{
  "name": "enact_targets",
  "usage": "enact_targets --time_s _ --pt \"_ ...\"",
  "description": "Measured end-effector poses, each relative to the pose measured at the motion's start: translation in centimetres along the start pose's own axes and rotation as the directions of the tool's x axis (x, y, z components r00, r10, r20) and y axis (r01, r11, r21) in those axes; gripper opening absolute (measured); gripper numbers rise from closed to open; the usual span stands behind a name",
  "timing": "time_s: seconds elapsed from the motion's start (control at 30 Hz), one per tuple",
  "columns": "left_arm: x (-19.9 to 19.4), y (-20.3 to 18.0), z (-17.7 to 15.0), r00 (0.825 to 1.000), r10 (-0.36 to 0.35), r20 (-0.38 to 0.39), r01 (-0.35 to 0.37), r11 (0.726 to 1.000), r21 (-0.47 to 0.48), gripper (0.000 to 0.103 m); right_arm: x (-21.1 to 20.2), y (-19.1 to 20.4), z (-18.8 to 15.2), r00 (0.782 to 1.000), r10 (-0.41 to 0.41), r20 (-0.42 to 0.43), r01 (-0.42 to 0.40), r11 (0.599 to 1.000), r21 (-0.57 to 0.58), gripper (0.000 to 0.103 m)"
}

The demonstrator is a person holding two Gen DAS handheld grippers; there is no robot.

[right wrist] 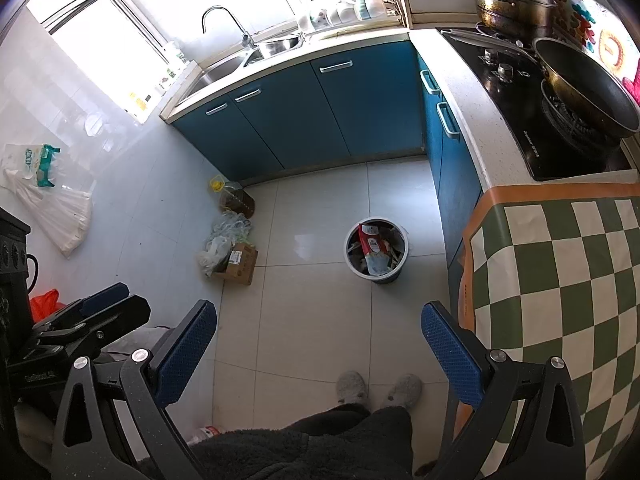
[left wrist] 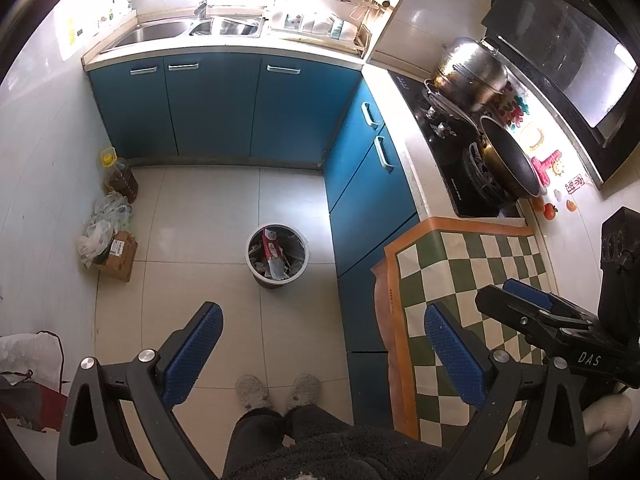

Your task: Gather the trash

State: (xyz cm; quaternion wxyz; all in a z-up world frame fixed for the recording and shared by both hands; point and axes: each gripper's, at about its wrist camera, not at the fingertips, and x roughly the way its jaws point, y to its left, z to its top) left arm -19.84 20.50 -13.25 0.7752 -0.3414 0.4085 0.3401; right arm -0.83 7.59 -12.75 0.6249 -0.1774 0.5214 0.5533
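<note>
A round white trash bin (left wrist: 277, 255) stands on the tiled floor, filled with wrappers and a red packet; it also shows in the right wrist view (right wrist: 377, 251). My left gripper (left wrist: 322, 340) is open and empty, held high above the floor in front of the bin. My right gripper (right wrist: 318, 338) is open and empty too, at the same height. The right gripper also shows in the left wrist view (left wrist: 536, 308), over the checkered mat. The left gripper shows at the left in the right wrist view (right wrist: 96, 312).
Blue cabinets (left wrist: 224, 108) run along the back and right. A checkered green and white mat (left wrist: 472, 280) covers the counter beside a stove (left wrist: 468, 152) with a wok and pot. An oil bottle (left wrist: 120, 178), plastic bags (left wrist: 102, 224) and a cardboard box (left wrist: 120, 256) sit by the left wall. My slippered feet (left wrist: 276, 390) are below.
</note>
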Motion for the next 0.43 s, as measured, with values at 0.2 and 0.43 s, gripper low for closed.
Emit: enact_targets --time_s 0.2,0.43 --pt "0.01 -0.13 -0.09 1.0 0.002 0.002 -0.002 1.0 0.0 0.103 -0.01 -0.03 -0.04 1.0 0.002 0.0 -0.002 1.0 0.0 0.103" --pt "-0.19 -0.07 -0.21 1.0 0.005 0.008 -0.005 1.0 0.014 0.103 0.01 0.11 -0.08 1.0 -0.001 0.0 0.001 1.0 0.002 0.103"
